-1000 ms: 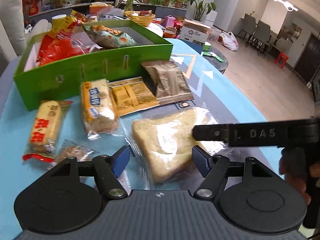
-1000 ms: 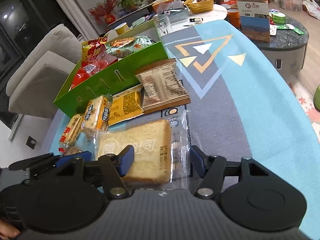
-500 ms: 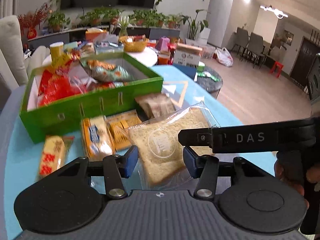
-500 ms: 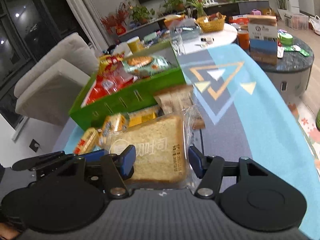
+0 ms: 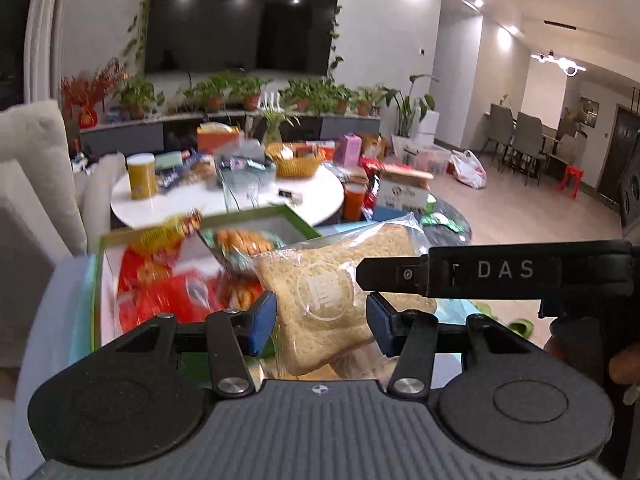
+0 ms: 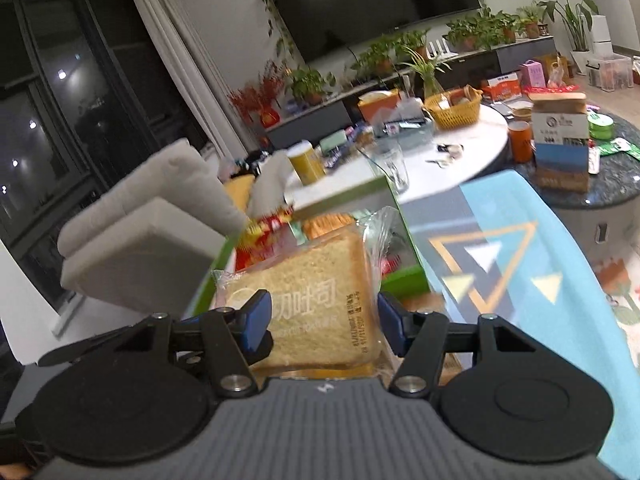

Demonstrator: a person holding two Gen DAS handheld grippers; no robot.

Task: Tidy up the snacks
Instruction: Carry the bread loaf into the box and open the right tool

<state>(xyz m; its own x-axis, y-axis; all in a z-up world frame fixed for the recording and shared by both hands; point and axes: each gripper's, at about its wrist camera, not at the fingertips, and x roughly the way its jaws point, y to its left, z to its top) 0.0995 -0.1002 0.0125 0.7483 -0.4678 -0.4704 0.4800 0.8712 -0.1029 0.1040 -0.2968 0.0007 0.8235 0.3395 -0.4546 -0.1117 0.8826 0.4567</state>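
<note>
Clear plastic wrap over pale brown crumb: item one, the bagged bread slice, which we carry off the table, tilted, between both tools.

Left gripper: we hold its blue pads close on either side of the slice, and it looks clenched on the lower part of the bag, though from this view we cannot be sure the pads press the wrapper.

Right gripper: same reading. Its pads flank the slice at the printed face, seemingly pinching it. The black arm of this tool crosses the left view at the right.

Green box: open-topped, white inside, already stocked with red packets and an orange-and-green bag. It lies just beyond and below the slice; the free room appears to be at its far right corner.

Blue patterned table cover: to the right of the box.

Step in hand, as we judge it: transport of the slice toward the box, not yet placed.

Next move calls for: carrying the slice over the near wall, lowering it flat onto the stock or the bare corner, then parting both pairs of pads together so the bag does not twist.
</note>
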